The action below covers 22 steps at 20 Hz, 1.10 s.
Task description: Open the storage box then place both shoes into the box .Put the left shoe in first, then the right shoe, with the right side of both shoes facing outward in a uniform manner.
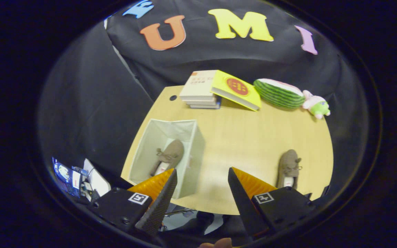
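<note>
One shoe point(168, 156) already lies in the open storage box point(188, 162) at the table's point(246, 137) left edge. The gripper point(202, 184) hangs released and empty, fingers wide apart. The second shoe point(288, 167) sits ahead-right near the front right corner, long axis running away from the fingers.

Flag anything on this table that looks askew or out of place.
The yellow book leans tilted against the stack of books instead of lying flat. One shoe sits on the table, outside the storage box. The gripper hangs open, holding nothing.
</note>
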Each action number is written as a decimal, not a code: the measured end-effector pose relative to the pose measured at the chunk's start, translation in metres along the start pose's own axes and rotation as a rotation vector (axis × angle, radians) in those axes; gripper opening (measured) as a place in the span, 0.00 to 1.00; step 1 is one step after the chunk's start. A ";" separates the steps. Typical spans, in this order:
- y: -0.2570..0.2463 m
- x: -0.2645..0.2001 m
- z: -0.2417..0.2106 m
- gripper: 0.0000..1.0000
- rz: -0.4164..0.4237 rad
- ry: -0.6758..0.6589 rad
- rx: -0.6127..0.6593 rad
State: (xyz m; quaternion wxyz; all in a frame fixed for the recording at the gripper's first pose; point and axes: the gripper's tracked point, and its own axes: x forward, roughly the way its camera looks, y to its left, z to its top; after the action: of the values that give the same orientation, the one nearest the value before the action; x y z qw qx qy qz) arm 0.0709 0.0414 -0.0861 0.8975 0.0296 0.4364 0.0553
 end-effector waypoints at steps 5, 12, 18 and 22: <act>-0.117 -0.014 -0.015 0.95 -0.118 0.018 0.059; -0.229 -0.005 -0.054 0.95 -0.143 0.107 0.097; -0.277 0.044 -0.096 0.95 -0.082 0.259 0.146; -0.286 0.082 -0.125 0.95 -0.010 0.373 0.194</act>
State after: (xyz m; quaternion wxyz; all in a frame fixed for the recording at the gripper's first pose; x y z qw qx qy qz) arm 0.0437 -0.2314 -0.2562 0.7945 0.1029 0.5983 0.0130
